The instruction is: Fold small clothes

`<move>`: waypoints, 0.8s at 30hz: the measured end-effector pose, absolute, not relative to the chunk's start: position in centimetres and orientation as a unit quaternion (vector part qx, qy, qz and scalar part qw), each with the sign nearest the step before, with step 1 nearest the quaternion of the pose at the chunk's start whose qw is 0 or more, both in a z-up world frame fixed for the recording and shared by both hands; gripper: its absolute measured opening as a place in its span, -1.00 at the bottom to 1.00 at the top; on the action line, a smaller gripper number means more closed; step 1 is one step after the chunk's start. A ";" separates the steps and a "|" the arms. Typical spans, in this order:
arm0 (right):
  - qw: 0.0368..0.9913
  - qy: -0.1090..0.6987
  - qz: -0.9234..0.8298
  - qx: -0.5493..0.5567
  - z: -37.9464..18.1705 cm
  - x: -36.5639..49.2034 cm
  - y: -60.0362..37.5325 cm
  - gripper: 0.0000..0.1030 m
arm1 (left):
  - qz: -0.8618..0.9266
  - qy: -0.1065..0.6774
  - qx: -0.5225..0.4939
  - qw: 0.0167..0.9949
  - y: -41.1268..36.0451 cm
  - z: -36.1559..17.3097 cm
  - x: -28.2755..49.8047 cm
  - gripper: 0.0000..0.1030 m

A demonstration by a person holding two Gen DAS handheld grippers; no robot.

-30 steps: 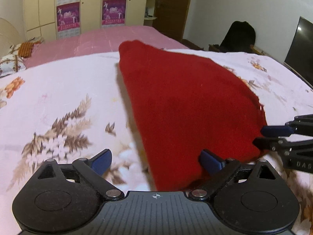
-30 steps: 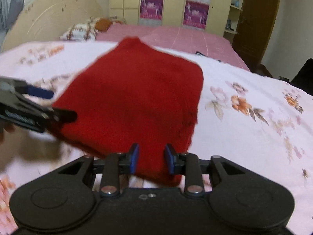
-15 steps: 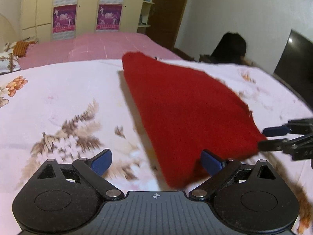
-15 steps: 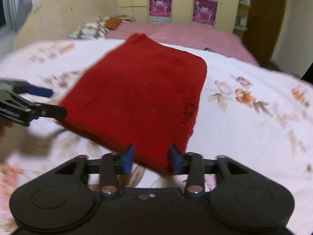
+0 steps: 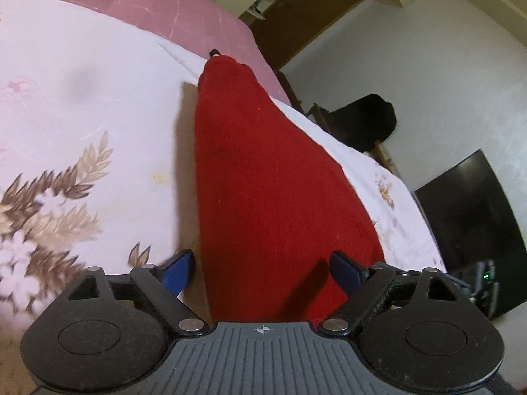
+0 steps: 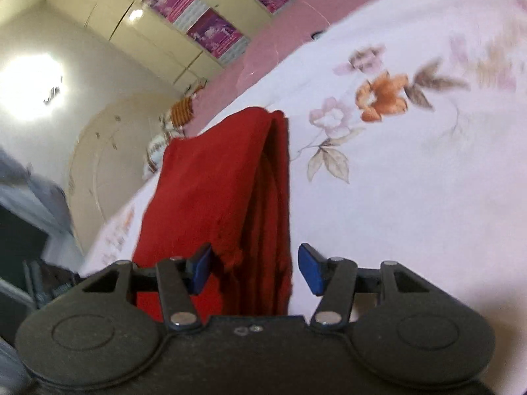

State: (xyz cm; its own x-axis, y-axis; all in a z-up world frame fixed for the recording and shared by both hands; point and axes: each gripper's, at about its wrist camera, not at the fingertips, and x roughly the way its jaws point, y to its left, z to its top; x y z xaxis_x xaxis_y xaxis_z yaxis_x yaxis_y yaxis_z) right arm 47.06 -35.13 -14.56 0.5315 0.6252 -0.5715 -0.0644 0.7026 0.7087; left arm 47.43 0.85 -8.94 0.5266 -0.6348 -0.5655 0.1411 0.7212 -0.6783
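A folded red cloth (image 5: 270, 191) lies on the floral bedsheet (image 5: 82, 105), its near end between my fingers in both views. My left gripper (image 5: 263, 271) is open, its blue pads either side of the cloth's near edge. In the right wrist view the cloth (image 6: 214, 197) shows stacked folded layers along its right edge. My right gripper (image 6: 255, 268) is open, pads apart around the cloth's near end. Both views are tilted.
A pink sheet (image 5: 138, 3) covers the far part of the bed. A dark bag (image 5: 365, 121) and a black screen (image 5: 474, 223) stand to the right. A curved headboard (image 6: 108, 164), pillows and cupboards with purple posters (image 6: 210, 33) lie beyond.
The right gripper has opened from being shut on the cloth. Both grippers have moved in over the cloth's near end and rolled to steep angles. The left stays open.
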 end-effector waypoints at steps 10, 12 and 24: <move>0.774 0.450 0.291 0.338 -15.2 51.2 -34.1 0.28 | -0.264 0.439 -0.271 0.815 0.5 -8.7 49.6 0.67; 0.774 0.452 0.292 0.333 -14.9 50.9 -34.5 0.27 | -0.268 0.438 -0.276 0.813 0.8 -8.9 49.7 0.66; 0.846 0.439 0.238 0.187 -12.0 50.0 -28.6 0.00 | -0.244 0.432 -0.189 0.847 -3.0 -7.7 50.8 0.39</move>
